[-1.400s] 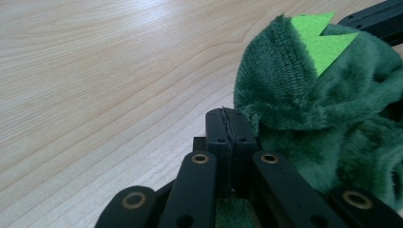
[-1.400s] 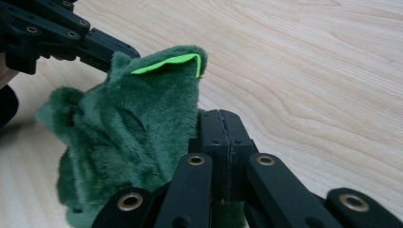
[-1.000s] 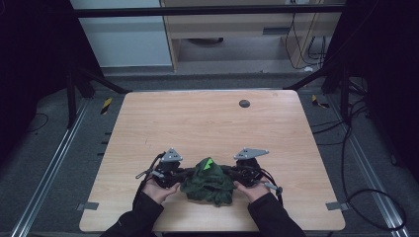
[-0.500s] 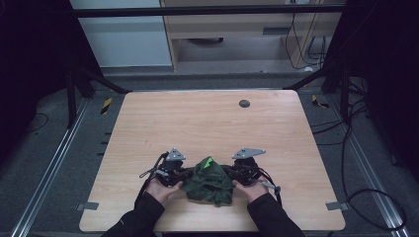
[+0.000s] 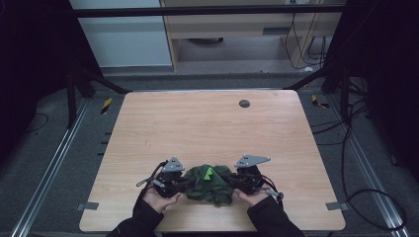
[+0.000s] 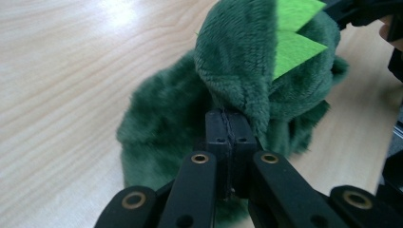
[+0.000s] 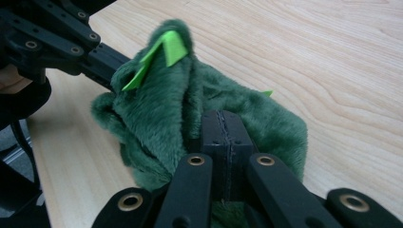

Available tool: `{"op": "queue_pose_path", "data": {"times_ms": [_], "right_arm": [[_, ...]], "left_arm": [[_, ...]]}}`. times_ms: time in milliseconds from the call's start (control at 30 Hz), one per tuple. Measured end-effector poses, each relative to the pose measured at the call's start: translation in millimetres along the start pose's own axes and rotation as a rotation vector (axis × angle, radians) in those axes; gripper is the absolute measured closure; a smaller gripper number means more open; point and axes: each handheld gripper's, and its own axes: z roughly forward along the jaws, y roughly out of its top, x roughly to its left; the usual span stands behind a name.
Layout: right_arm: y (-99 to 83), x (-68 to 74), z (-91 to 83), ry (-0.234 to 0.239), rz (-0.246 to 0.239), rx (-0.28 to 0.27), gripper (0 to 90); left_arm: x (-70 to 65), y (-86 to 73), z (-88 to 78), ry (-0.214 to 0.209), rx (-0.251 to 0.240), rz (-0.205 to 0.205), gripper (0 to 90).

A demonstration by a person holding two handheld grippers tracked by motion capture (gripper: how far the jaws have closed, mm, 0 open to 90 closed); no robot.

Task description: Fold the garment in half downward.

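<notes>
Pale wooden table [image 5: 197,128] bears a green plush toy [image 5: 210,183] near its front edge. Left gripper [image 5: 184,183] pinches one side, jaws closed; right gripper [image 5: 231,181] likewise clamps the other.

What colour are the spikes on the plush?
Bright lime green, against the dark green plush; the spikes show best in the left gripper view.

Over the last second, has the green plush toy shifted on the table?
No. The green plush toy sits at the same spot near the table's front edge, equally far from the dark disc.
</notes>
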Motion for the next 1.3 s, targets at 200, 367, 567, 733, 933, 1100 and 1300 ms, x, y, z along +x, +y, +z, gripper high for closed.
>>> {"op": "queue_pose_path", "data": {"times_ms": [200, 367, 567, 733, 933, 1100, 1300], "right_arm": [[-4.9, 7.6, -3.2, 0.023, -0.006, 0.004, 90.0], [-11.5, 13.5, -5.5, 0.029, -0.013, 0.018, 90.0], [-15.4, 16.1, -10.3, 0.022, -0.006, 0.011, 90.0], [-9.5, 16.4, -8.4, 0.006, -0.005, -0.01, 90.0], [-16.5, 17.9, -1.2, 0.015, -0.014, 0.041, 89.1], [-26.7, 15.3, 0.7, 0.004, -0.013, 0.075, 88.6], [-32.5, 15.1, 4.4, -0.007, -0.024, 0.089, 89.3]], "left_arm": [[-8.7, -9.0, -4.7, -0.018, 0.011, 0.003, 89.8], [-12.2, -16.6, -9.5, -0.019, 0.022, -0.001, 89.8], [-8.8, -18.9, -15.1, 0.026, 0.014, -0.023, 89.7], [-3.5, -16.2, -9.5, 0.061, 0.025, -0.044, 89.3], [-8.2, -23.7, 1.9, 0.081, 0.09, -0.019, 89.1], [-11.5, -29.7, 11.8, 0.094, 0.137, 0.002, 89.4], [-9.9, -30.4, 12.3, 0.097, 0.137, -0.001, 89.5]]}}
